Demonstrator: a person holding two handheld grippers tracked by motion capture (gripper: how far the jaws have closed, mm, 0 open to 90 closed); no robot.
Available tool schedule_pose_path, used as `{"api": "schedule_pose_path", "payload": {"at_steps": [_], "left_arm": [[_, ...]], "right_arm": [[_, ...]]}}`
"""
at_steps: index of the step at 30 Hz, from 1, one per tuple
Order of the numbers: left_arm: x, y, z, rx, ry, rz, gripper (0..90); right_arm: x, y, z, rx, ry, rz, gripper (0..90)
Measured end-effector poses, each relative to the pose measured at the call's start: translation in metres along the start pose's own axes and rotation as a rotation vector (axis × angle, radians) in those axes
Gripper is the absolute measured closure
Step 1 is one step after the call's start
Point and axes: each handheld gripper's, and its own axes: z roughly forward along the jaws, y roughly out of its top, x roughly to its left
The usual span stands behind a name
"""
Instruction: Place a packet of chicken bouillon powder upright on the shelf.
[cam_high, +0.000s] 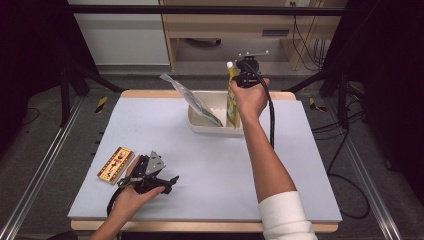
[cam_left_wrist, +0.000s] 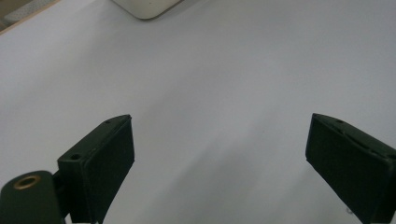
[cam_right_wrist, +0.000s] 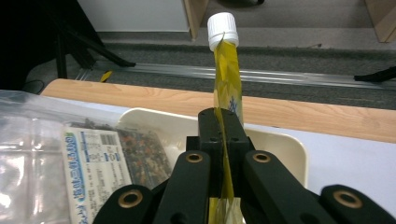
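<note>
Evidently right gripper (cam_right_wrist: 223, 140), clamped on the yellow pouch (cam_right_wrist: 227, 70) upper centre over the tray (cam_high: 200, 125), risked toppling it against the clear bag (cam_high: 192, 100); left gripper (cam_left_wrist: 219, 158) gaped empty.

The right gripper (cam_right_wrist: 219, 154) is matte black, built of two flat arms joined by brass-ringed pivot holes, with small screw holes near the tips. A thick black cable (cam_high: 271, 117) trails from it, and a grey bracket sits on top, toward twelve o'clock in the high view. The left gripper (cam_left_wrist: 219, 163) has broad, rectangular black fingers (cam_left_wrist: 105, 161) with flat pads, a brass-ringed hole at seven o'clock and a grey three-cornered plate (cam_high: 155, 163) on its body. The person wears a white ribbed sleeve (cam_high: 287, 215) on the right arm.
</note>
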Motion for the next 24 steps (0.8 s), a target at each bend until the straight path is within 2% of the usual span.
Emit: {"api": "schedule_pose_path", "payload": {"at_steps": [5,14,19,24], "left_arm": [[-0.002,0.000,0.001,0.003,-0.004,0.004,7.7],[-0.003,0.000,0.003,0.008,-0.010,0.006,7.7],[-0.005,-0.001,0.004,0.010,-0.012,0.006,7.7],[-0.005,-0.001,0.006,0.015,-0.015,0.006,7.7]], "right_arm": [[-0.004,0.003,0.003,-0.017,0.006,-0.009,90.0],[-0.004,0.008,0.010,-0.035,0.029,-0.129,90.0],[-0.008,0.006,0.012,-0.063,0.063,-0.206,90.0],[-0.013,-0.004,0.017,-0.102,0.099,-0.230,90.0]]}}
